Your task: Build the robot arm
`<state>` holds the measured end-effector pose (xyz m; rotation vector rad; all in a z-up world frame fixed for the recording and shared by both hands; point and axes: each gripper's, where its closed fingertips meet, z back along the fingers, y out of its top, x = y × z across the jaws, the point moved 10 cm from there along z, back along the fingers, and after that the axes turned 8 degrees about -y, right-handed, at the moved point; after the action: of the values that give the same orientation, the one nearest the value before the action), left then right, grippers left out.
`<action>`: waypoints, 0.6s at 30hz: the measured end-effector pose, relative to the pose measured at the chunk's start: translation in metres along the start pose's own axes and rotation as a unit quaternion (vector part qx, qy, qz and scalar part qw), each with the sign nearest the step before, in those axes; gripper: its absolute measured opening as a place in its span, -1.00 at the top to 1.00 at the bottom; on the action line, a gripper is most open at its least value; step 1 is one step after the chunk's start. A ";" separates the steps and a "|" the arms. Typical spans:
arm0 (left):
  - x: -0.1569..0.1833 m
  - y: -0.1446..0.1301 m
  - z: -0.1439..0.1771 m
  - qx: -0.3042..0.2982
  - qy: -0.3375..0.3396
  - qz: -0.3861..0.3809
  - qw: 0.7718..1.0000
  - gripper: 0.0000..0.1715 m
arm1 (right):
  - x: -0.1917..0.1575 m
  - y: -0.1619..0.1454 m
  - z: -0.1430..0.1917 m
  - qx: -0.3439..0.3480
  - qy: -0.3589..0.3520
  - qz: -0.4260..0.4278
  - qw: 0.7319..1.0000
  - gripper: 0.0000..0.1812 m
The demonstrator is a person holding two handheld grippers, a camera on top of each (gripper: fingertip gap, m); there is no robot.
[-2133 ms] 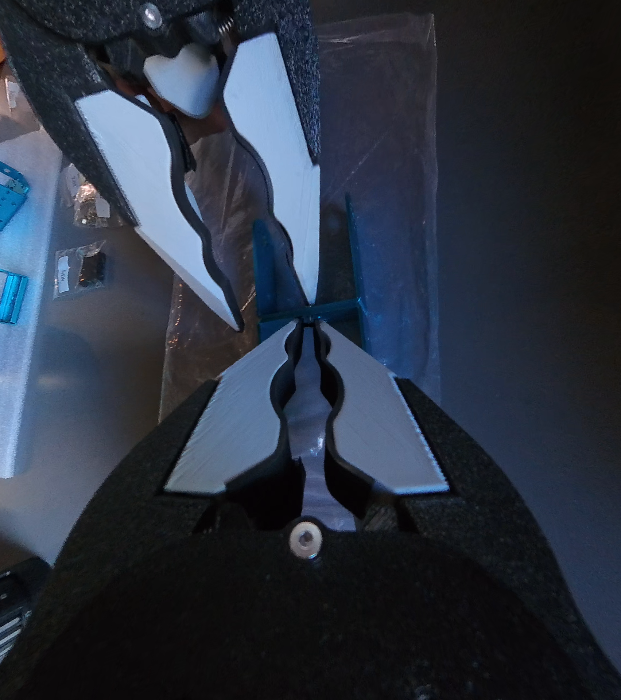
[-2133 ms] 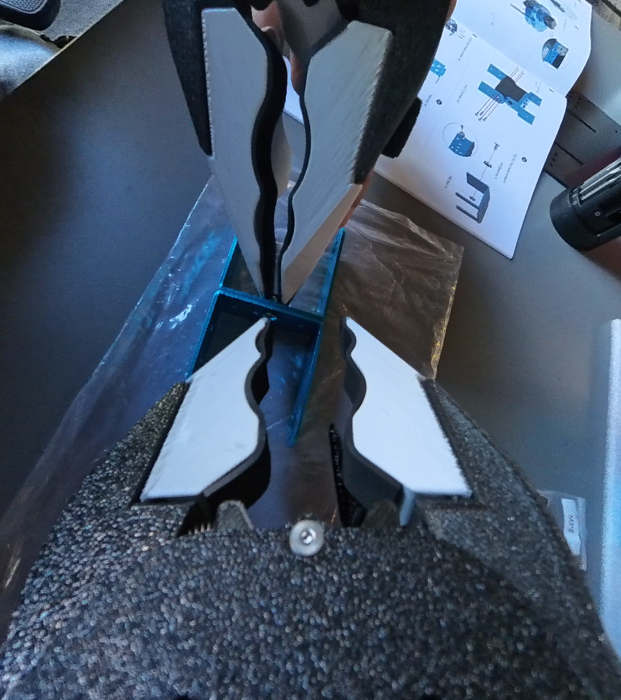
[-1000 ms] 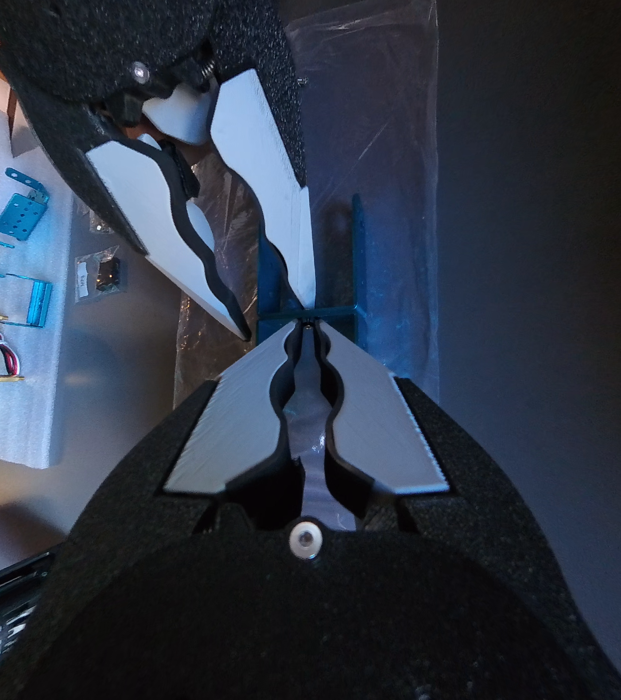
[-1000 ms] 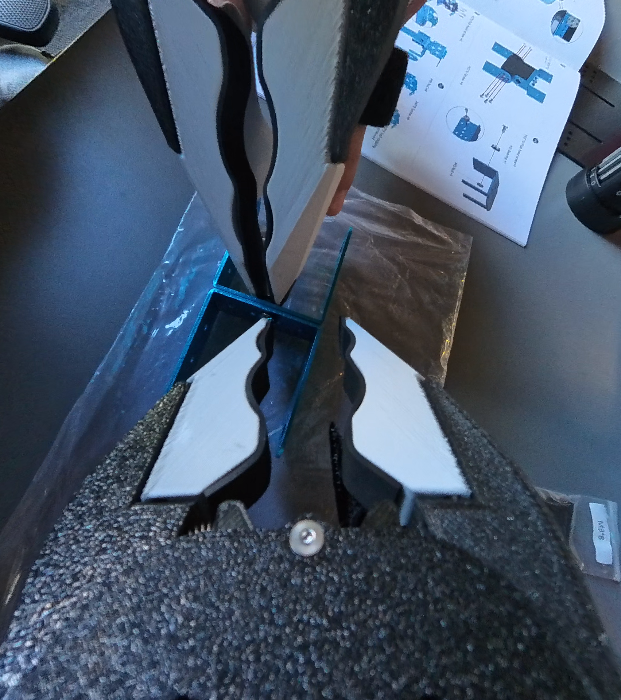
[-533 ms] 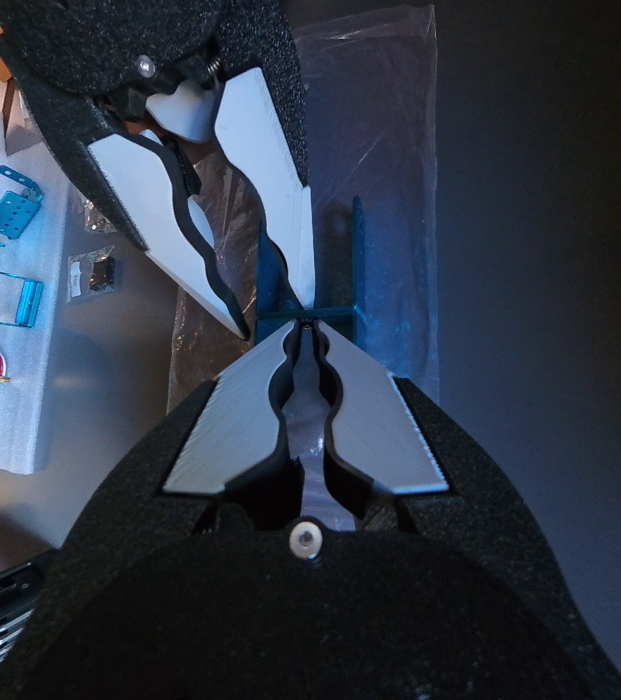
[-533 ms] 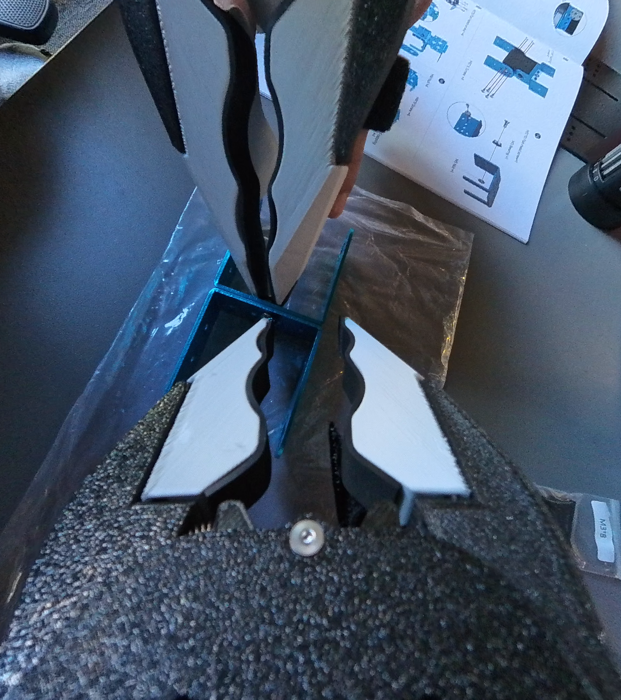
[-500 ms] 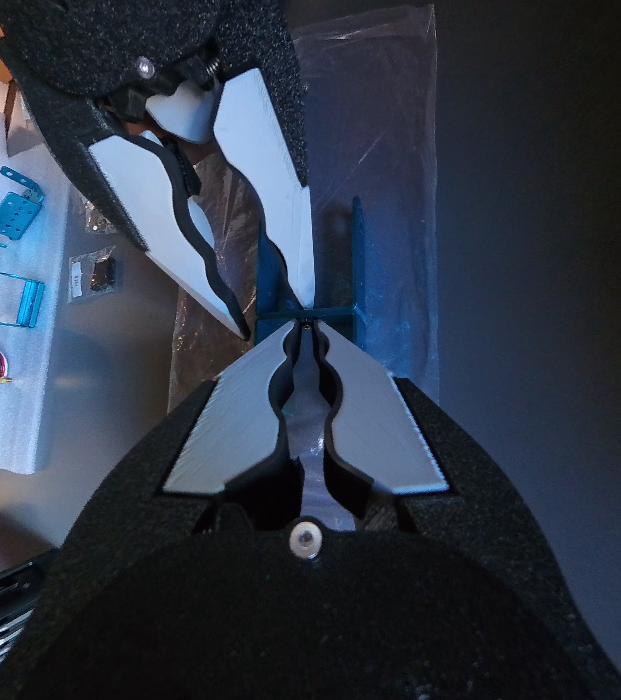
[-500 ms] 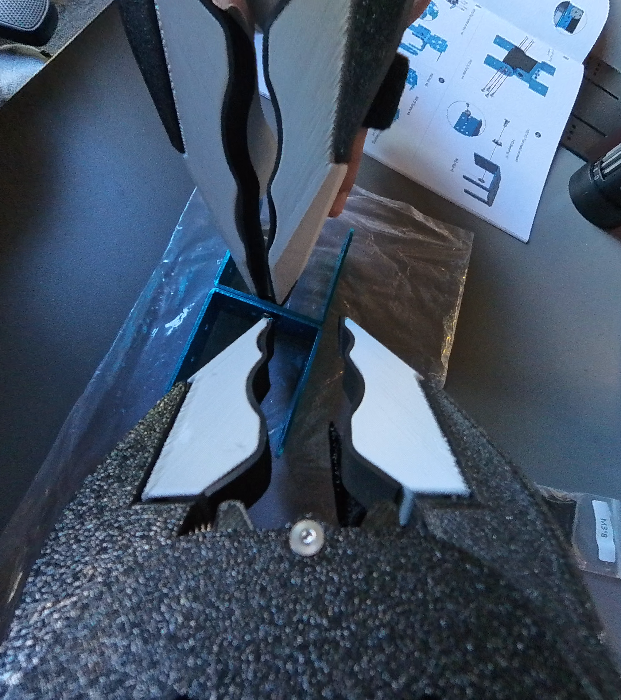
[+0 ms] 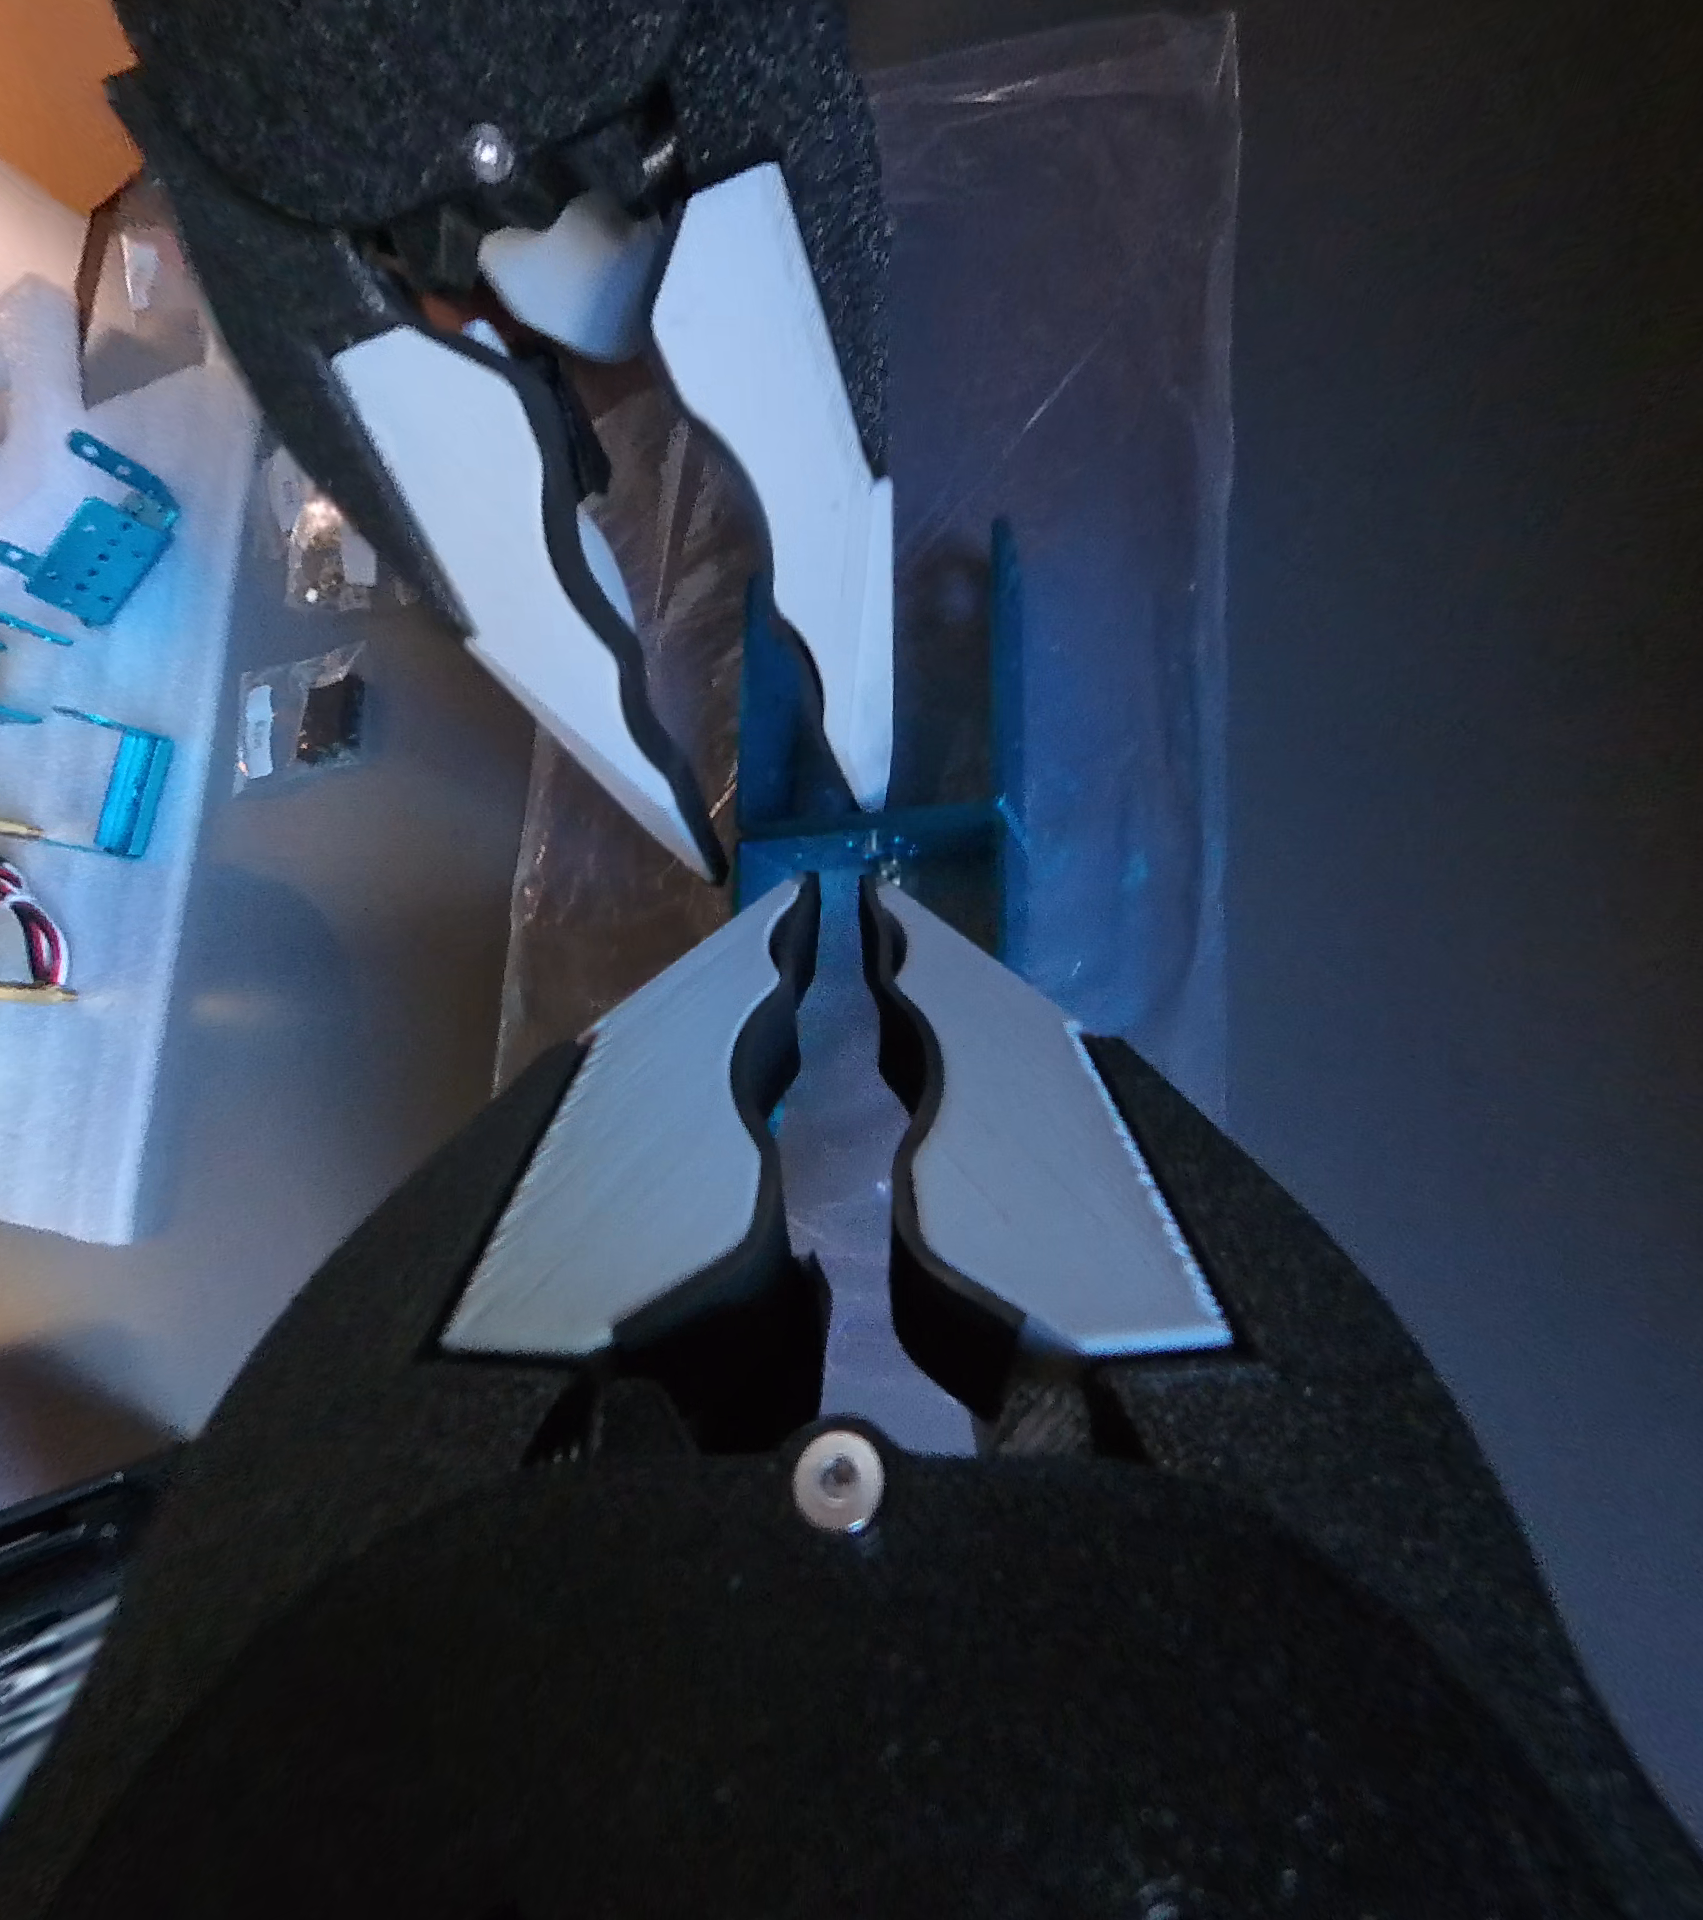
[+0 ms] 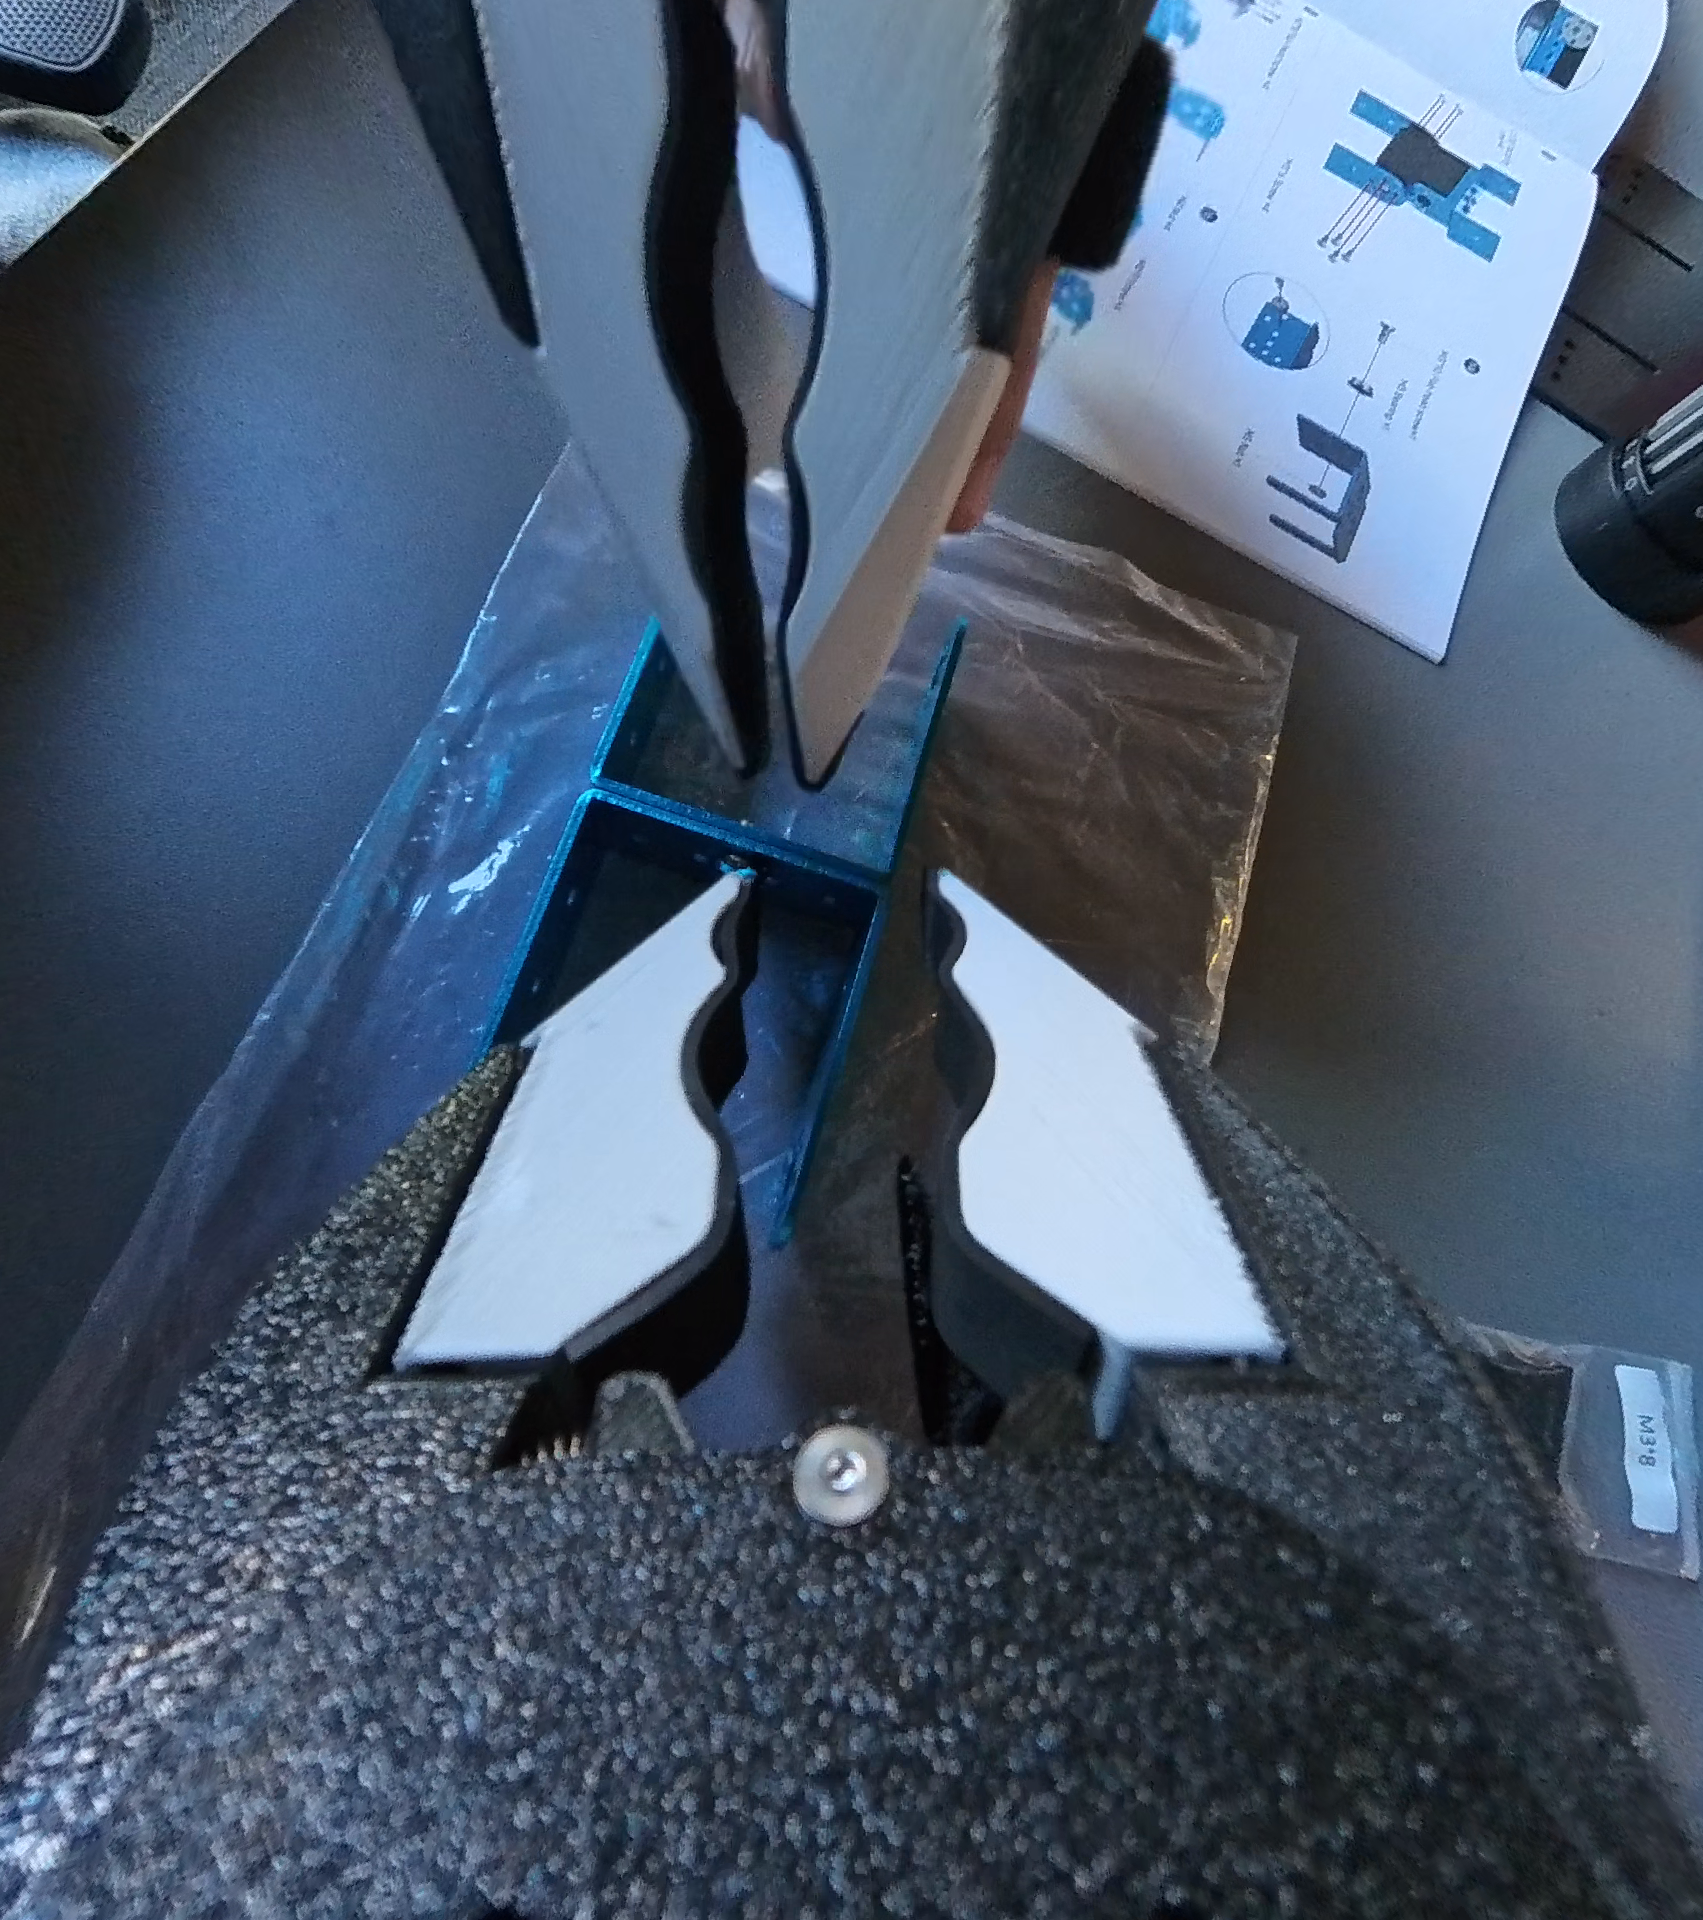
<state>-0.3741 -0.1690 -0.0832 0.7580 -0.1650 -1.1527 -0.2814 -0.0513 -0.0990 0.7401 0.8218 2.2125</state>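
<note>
A blue metal H-shaped bracket [image 10: 722, 831] stands on a clear plastic bag [image 10: 1086, 707]; it also shows in the left wrist view [image 9: 930, 831]. My left gripper [image 9: 839, 881] points at the bracket's cross plate, its fingertips a narrow gap apart with nothing between them; in the right wrist view [image 10: 779, 774] it comes down from above. A tiny screw [image 10: 736, 862] sits at the cross plate. My right gripper [image 10: 842, 883] is open and straddles the bracket's right wall without clamping it. In the left wrist view [image 9: 793, 836] it reaches in from the top.
A white foam sheet [image 9: 47, 1091] at left carries several blue brackets [image 9: 104, 551] and a wired part. Small hardware bags [image 9: 301, 717] lie beside it. An instruction booklet [image 10: 1346, 260], a black tool [image 10: 1699, 520] and a labelled bag [image 10: 1636, 1455] lie to the right. The tips of both grippers are at nearly the same place.
My left gripper's fingertips, nearly closed on a tiny screw before, have parted a little. The screw now sits at the cross plate. My right gripper stays open around the wall.
</note>
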 end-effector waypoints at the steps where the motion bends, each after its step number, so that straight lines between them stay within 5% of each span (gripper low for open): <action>1: -0.001 -0.002 0.002 -0.004 -0.006 0.010 1.000 0.92 | 0.000 0.000 0.000 -0.001 0.000 0.001 1.000 0.67; 18: -0.009 -0.016 -0.017 0.044 -0.083 0.050 0.994 0.91 | 0.002 -0.005 0.013 -0.033 0.027 -0.032 0.999 0.66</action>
<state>-0.3818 -0.1562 -0.1039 0.7225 -0.3905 -1.1175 -0.2714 -0.0422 -0.0935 0.6169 0.7837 2.1984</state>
